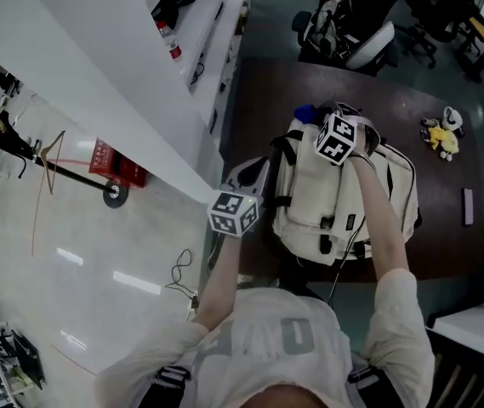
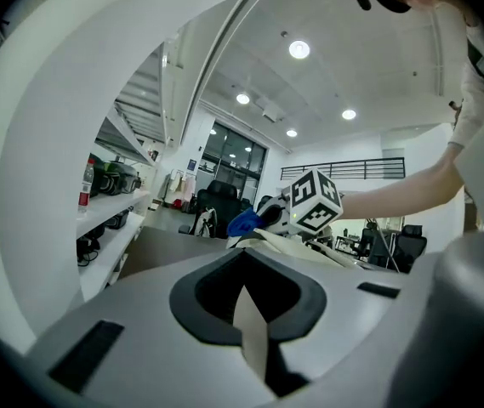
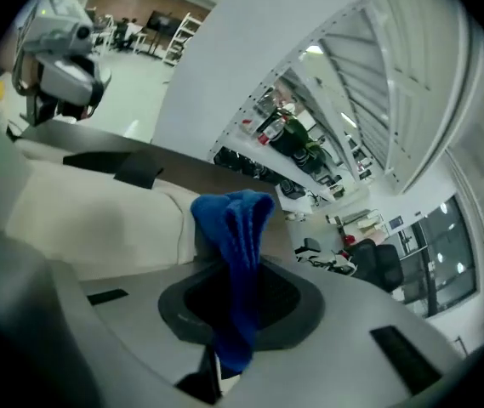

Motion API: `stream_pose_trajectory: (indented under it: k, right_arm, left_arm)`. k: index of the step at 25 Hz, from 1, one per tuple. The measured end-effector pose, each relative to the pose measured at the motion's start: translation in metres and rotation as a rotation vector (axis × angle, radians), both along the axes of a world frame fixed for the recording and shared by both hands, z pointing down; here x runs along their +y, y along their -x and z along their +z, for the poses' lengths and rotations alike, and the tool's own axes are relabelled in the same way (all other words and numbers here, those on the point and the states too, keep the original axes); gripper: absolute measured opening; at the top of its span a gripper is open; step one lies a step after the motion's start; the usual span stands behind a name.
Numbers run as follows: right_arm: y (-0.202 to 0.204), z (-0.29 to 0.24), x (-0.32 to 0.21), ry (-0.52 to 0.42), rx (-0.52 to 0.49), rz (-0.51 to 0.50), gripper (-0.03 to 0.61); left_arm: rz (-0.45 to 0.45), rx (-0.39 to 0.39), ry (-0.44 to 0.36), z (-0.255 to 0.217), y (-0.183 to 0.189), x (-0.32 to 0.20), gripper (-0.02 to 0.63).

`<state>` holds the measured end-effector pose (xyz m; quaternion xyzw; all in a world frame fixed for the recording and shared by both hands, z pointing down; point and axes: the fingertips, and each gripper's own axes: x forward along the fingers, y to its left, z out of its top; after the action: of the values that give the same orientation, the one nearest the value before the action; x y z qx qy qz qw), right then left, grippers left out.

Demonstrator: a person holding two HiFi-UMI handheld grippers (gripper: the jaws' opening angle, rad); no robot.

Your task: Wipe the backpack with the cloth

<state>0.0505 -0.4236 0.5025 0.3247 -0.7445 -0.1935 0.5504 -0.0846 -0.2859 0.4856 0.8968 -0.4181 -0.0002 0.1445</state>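
A cream backpack (image 1: 335,195) lies on the dark brown table (image 1: 433,236). My right gripper (image 1: 331,133) is over the pack's far end, shut on a blue cloth (image 1: 306,113). In the right gripper view the cloth (image 3: 237,245) rises from the shut jaws of that gripper (image 3: 223,359), with the backpack (image 3: 88,215) just beyond to the left. My left gripper (image 1: 243,195) is at the pack's left side. In the left gripper view it (image 2: 254,351) is shut on a cream backpack strap (image 2: 253,325). The cloth (image 2: 243,222) shows beyond it.
A yellow plush toy (image 1: 441,136) and a small dark object (image 1: 468,206) lie on the table's right part. Office chairs (image 1: 348,28) stand beyond the table. White shelves (image 1: 199,32) with a bottle run along the left, with a red object (image 1: 118,167) on the floor.
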Motion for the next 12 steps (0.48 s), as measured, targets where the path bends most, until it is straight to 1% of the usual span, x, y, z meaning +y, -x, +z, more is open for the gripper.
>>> stream_pose_trajectory:
  k: [2,4,7,12]
  right_arm:
    - [0.004,0.008,0.003,0.007,0.061,-0.026,0.041]
    - [0.007,0.007,0.009,0.016,0.083,-0.045,0.041]
    - [0.011,0.004,0.021,0.021,0.085,-0.045,0.041]
    - [0.016,-0.010,0.049,-0.019,0.061,0.007,0.041]
  left_arm:
    - [-0.018,0.005,0.006,0.002,0.004,0.000,0.005]
    - [-0.031,0.013,0.007,0.003,0.007,0.001,0.005]
    - [-0.029,0.017,0.009,0.003,0.011,0.006,0.005]
    - [0.010,0.024,-0.005,-0.001,0.015,0.024,0.005]
